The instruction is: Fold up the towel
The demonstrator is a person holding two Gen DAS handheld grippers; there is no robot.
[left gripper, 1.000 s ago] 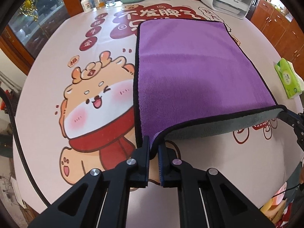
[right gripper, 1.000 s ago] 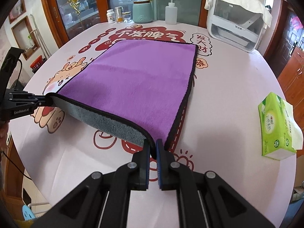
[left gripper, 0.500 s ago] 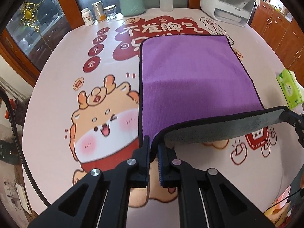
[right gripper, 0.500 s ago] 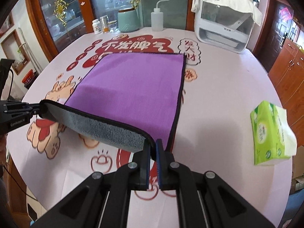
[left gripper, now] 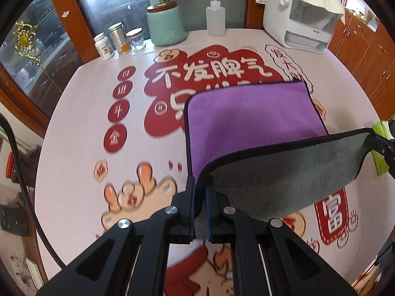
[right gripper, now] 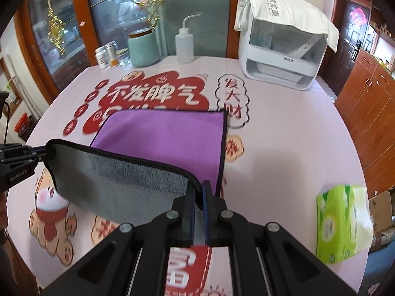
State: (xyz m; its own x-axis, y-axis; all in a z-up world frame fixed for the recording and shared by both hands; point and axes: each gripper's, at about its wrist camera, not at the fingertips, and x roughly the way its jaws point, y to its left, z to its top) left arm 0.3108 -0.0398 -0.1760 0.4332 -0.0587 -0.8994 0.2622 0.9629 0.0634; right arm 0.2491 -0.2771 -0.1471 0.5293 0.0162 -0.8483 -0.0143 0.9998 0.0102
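A purple towel (left gripper: 246, 113) with a grey underside is lying across a round table (left gripper: 86, 128) covered in a cartoon print, its near edge lifting clear and curling over the flat far half. The left gripper (left gripper: 200, 192) and right gripper (right gripper: 198, 192) are each pinching one near corner by the black hem. Sagging between them, the cloth is looking soft, light and limp, so the hemmed corners seem the surest holds.

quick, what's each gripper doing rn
left gripper: shut on the near left corner of the towel, lifted.
right gripper: shut on the near right corner, lifted.
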